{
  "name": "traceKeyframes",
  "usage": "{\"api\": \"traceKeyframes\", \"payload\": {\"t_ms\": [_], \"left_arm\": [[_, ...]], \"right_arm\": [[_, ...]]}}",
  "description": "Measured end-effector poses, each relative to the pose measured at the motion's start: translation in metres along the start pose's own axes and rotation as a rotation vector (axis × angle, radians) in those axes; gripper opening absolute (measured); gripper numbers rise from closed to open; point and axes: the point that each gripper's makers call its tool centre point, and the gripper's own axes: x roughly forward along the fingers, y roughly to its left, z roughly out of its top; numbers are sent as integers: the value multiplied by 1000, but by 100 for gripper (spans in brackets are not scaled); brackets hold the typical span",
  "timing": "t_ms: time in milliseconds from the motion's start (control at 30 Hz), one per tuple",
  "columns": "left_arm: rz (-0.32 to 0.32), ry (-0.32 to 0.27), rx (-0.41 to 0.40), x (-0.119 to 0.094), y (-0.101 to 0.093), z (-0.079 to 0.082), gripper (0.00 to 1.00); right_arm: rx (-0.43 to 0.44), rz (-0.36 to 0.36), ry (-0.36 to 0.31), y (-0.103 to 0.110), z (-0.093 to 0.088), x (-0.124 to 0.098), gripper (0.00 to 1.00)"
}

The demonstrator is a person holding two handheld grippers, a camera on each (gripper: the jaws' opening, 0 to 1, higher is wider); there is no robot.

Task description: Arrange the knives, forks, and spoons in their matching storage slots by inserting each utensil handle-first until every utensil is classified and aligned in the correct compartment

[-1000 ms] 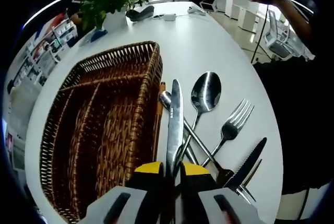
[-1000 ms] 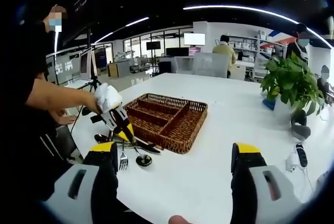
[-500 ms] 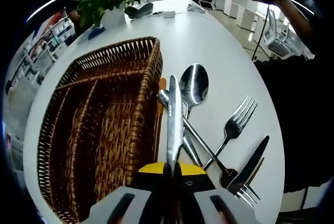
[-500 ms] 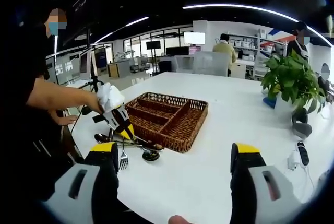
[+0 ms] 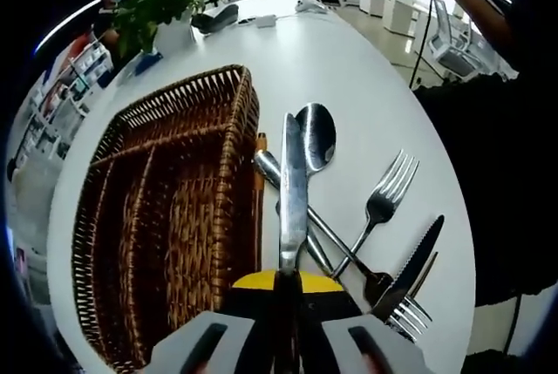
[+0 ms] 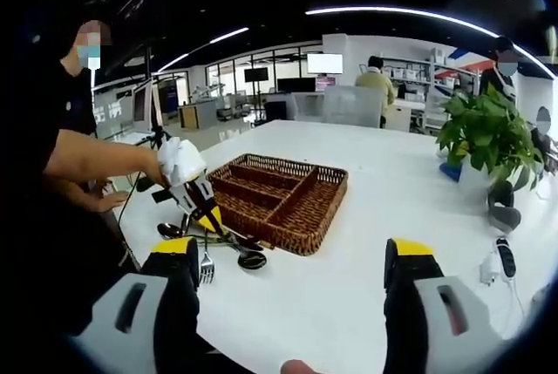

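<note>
In the left gripper view my left gripper (image 5: 289,280) is shut on a table knife (image 5: 293,187) whose blade points away, held above the other cutlery. Under it on the white table lie a spoon (image 5: 316,132), a fork (image 5: 384,203), a serrated knife (image 5: 411,261) and a crossed handle. The brown wicker tray (image 5: 166,217) with long slots sits just left of the knife. In the right gripper view my right gripper (image 6: 288,262) is open and holds nothing, well back from the tray (image 6: 279,198); the left gripper (image 6: 196,202) shows at the tray's near left corner.
A potted plant (image 6: 488,143) and small devices stand at the table's right in the right gripper view. A person's arm (image 6: 96,160) reaches in from the left. The table edge (image 5: 453,217) runs close to the right of the cutlery. People sit far behind.
The left gripper has lifted and drawn back slightly with the knife in it; the cutlery pile and tray look a little farther away. The right gripper has stayed still and open.
</note>
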Motion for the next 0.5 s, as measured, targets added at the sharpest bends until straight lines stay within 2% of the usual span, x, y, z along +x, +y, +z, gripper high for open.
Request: {"api": "traceKeyframes", "payload": {"t_ms": [67,267,367,500], "left_arm": [[1,21,12,-1,-1,-1,4],[-16,35,22,-4,-7,5,3],[-7,95,-6,-8,-7,0,3],[-7,102,10,-18,-6,8,3]], "right_arm": [[0,1,2,1,-1,0,89],[1,3,6,1,-3,0,89],[0,3,2,1,-2,0,89],[1,1,2,0,-2,-1,89]]}}
